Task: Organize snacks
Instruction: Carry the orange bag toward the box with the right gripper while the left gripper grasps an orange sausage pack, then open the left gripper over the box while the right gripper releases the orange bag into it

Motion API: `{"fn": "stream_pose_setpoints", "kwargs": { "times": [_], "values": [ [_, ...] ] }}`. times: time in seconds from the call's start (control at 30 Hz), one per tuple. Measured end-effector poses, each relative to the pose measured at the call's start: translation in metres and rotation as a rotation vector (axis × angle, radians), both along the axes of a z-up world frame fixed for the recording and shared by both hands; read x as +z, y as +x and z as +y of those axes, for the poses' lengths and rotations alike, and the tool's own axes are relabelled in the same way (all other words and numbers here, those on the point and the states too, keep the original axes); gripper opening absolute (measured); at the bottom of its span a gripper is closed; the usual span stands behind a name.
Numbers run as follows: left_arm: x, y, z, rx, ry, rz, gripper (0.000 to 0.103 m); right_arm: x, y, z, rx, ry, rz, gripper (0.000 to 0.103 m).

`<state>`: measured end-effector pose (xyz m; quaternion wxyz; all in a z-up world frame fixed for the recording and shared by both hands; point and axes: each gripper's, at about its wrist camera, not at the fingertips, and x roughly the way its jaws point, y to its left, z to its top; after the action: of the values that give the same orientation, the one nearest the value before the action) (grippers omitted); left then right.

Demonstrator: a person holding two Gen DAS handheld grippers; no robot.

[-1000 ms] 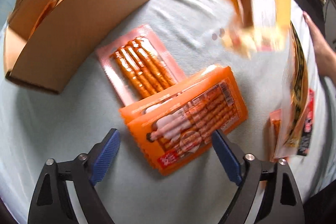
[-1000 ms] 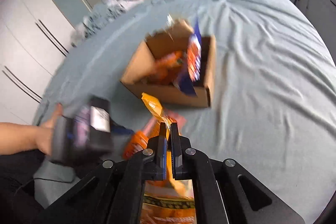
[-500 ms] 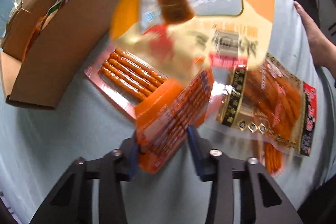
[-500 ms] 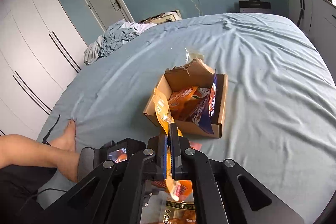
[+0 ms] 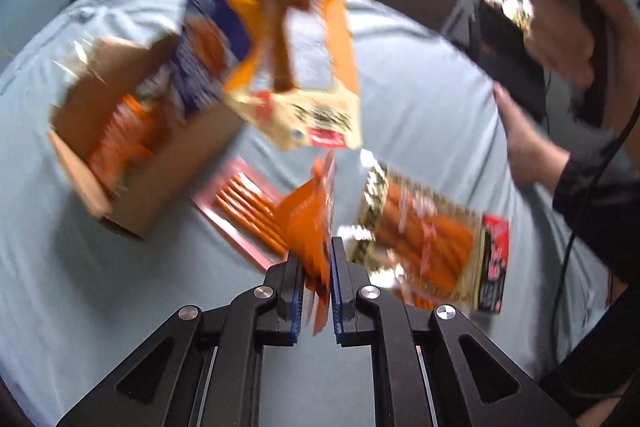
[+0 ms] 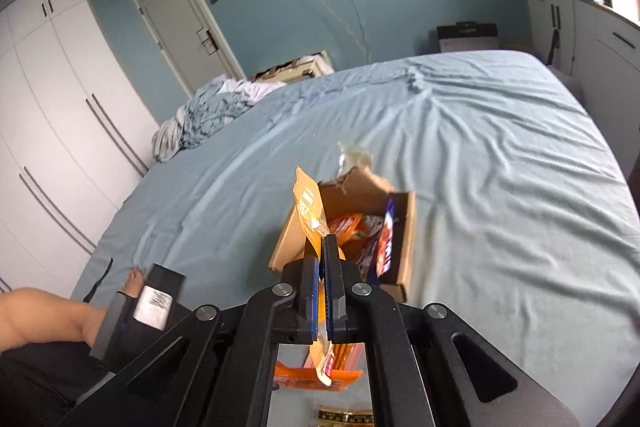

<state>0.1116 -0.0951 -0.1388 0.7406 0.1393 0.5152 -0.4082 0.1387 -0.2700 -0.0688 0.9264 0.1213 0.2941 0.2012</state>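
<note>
My left gripper is shut on an orange sausage-stick pack and holds it above the bed. My right gripper is shut on the edge of a yellow-orange snack bag, which hangs over the near side of the cardboard box; the bag also shows blurred in the left wrist view. The box holds several orange and blue snack packs. A pink stick pack and a gold-and-black sausage pack lie on the sheet.
The blue bedsheet spreads wide around the box. A crumpled blanket lies at the bed's far left. The person's foot and leg are at the left, a hand at the right. White wardrobes stand left.
My left gripper closed on the orange pack and lifted it off the sheet. My right gripper carried the yellow-orange bag forward to the box.
</note>
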Motion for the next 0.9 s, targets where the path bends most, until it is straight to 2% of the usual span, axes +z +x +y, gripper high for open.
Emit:
{"fn": "stream_pose_setpoints", "kwargs": {
  "times": [0.07,0.2,0.27,0.37,0.43,0.5,0.53,0.57,0.6,0.63,0.7,0.73,0.83,0.9],
  "values": [
    [0.016,0.017,0.008,0.038,-0.04,-0.008,0.01,0.007,-0.002,-0.006,-0.03,0.013,-0.02,0.0],
    [0.043,0.053,0.041,0.151,-0.174,-0.006,0.01,0.015,-0.005,-0.014,-0.068,0.047,-0.038,0.0],
    [0.057,0.069,0.057,0.215,-0.216,-0.035,0.01,0.016,-0.006,-0.014,-0.079,0.058,-0.047,0.0],
    [0.055,0.089,0.064,0.329,-0.205,-0.106,0.011,0.016,-0.006,-0.007,-0.086,0.075,-0.055,0.0],
    [0.044,0.1,0.064,0.392,-0.163,-0.133,0.011,0.013,-0.004,0.0,-0.086,0.08,-0.059,0.0],
    [0.023,0.115,0.06,0.485,-0.082,-0.141,0.013,0.01,0.003,0.006,-0.087,0.093,-0.054,0.0],
    [0.019,0.121,0.064,0.516,-0.055,-0.139,0.025,0.009,0.007,0.009,-0.089,0.103,-0.05,0.0],
    [0.012,0.126,0.064,0.55,-0.022,-0.126,0.05,0.006,0.011,0.014,-0.092,0.11,-0.039,0.0],
    [0.005,0.13,0.064,0.58,0.006,-0.105,0.06,0.005,0.016,0.017,-0.096,0.112,-0.03,0.0],
    [0.002,0.13,0.066,0.599,-0.005,-0.1,0.068,0.003,0.023,0.022,-0.1,0.115,-0.023,0.0],
    [0.005,0.127,0.071,0.598,-0.036,-0.114,0.071,0.002,0.031,0.029,-0.114,0.122,-0.024,0.0],
    [0.006,0.126,0.071,0.589,-0.027,-0.119,0.074,0.0,0.04,0.034,-0.12,0.13,-0.02,0.0],
    [0.008,0.116,0.069,0.568,0.039,-0.16,0.075,-0.007,0.053,0.04,-0.155,0.17,-0.019,0.0],
    [0.009,0.106,0.064,0.515,0.069,-0.176,0.075,-0.016,0.063,0.042,-0.173,0.236,-0.004,0.003]
  ]
}}
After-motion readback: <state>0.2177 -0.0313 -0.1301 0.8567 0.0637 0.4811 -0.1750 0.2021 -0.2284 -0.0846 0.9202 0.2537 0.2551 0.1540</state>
